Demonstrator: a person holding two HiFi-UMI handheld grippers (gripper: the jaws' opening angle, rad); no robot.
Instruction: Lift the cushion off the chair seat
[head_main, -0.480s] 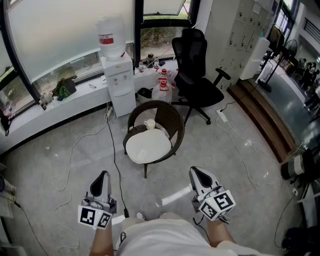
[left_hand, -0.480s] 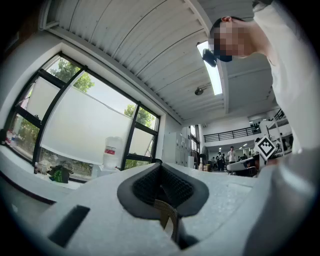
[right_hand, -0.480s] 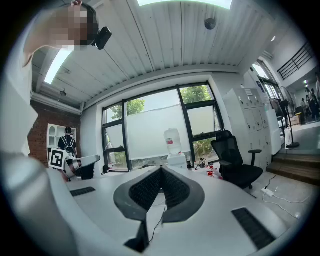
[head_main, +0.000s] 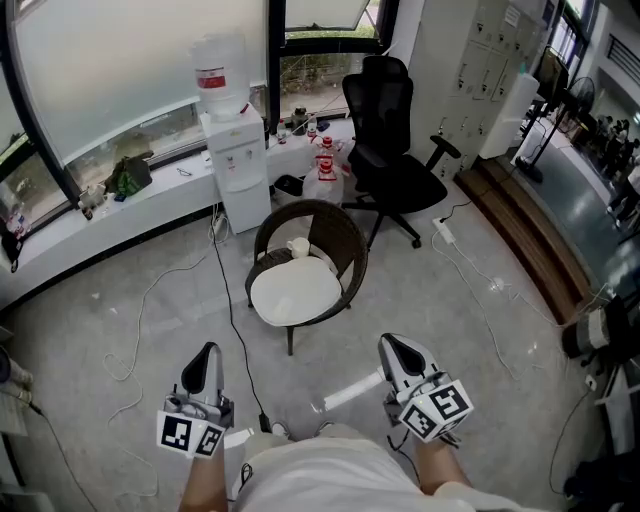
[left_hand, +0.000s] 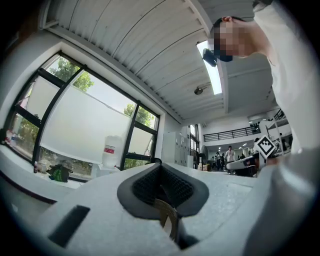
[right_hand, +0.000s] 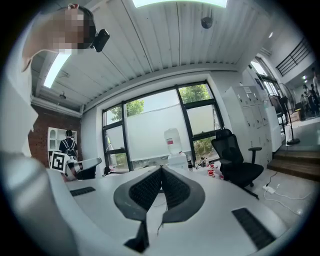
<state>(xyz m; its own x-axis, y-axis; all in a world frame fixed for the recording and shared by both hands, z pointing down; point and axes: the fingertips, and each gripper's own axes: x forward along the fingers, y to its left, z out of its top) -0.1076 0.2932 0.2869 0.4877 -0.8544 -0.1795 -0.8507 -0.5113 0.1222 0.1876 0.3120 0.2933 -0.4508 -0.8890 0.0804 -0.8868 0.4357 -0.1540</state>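
Grey floor (head_main: 130, 320) with loose cables, window wall at the far side. White round cushion (head_main: 296, 292) lies on the seat of the wicker chair (head_main: 345, 240), mid-room. I note left gripper (head_main: 206, 352) and right gripper (head_main: 392, 346) near, well apart from the chair, jaws together, nothing between them.

Grey floor (head_main: 420, 300) with loose cables (head_main: 229, 310); wide windows (head_main: 110, 70); water dispenser (head_main: 228, 150); black office chair (head_main: 395, 150); white lockers (head_main: 470, 70); ceiling strip light (left_hand: 214, 70).

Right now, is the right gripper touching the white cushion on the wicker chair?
Apart. The head view shows open floor between the right gripper and the white cushion.
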